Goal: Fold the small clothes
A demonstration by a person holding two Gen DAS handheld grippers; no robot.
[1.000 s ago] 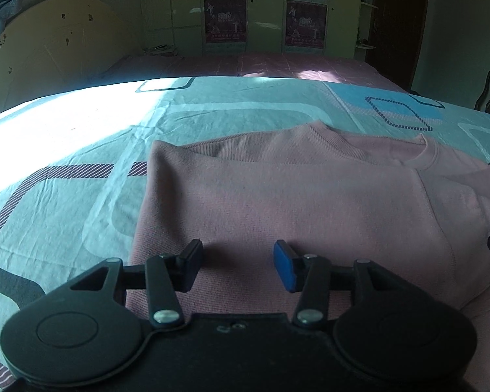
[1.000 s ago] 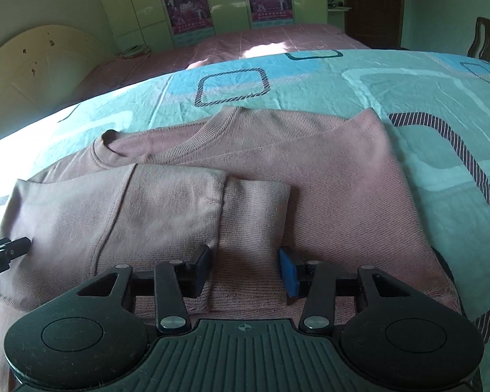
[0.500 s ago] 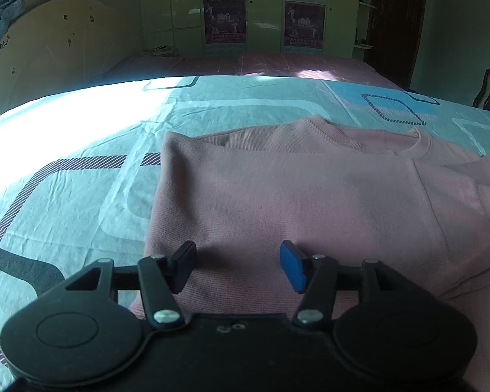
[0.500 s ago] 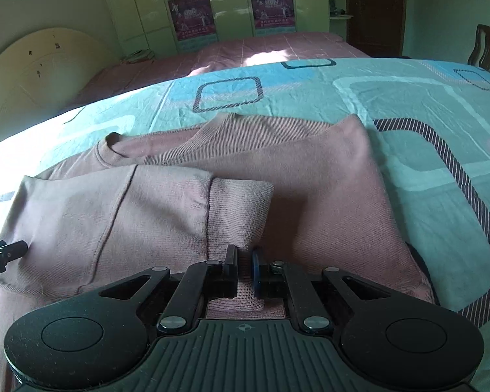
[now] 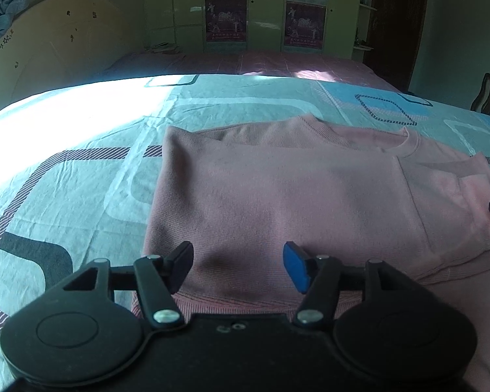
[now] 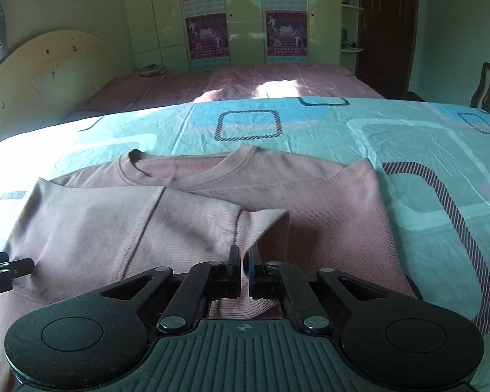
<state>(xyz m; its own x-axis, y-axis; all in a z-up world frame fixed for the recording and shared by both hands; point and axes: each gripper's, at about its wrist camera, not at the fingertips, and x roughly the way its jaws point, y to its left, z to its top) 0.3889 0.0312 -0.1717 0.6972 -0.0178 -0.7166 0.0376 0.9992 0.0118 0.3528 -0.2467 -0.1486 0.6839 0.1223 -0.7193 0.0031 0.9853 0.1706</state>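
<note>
A pink sweatshirt (image 5: pixel 277 196) lies flat on the teal patterned bedsheet (image 5: pixel 65 179), with one side folded inward. My left gripper (image 5: pixel 238 261) hovers over its near left hem. Its jaws are opening, and nothing is pinched between them. In the right wrist view the sweatshirt (image 6: pixel 326 212) has its folded sleeve (image 6: pixel 254 228) running toward me. My right gripper (image 6: pixel 244 261) is shut on the sleeve's ribbed cuff and holds it slightly raised. A fingertip of the left gripper (image 6: pixel 6 266) shows at that view's left edge.
A second bed with a pink cover (image 6: pixel 245 81) stands behind this one, with a cream headboard (image 5: pixel 49 49) at the left. A wardrobe with posters (image 6: pixel 245 16) lines the back wall. A wooden chair (image 6: pixel 488 88) stands at the right, by a dark door.
My right gripper closed on the sleeve cuff and lifted it a little. My left gripper's jaws spread wider, and it drew back slightly from the sweatshirt.
</note>
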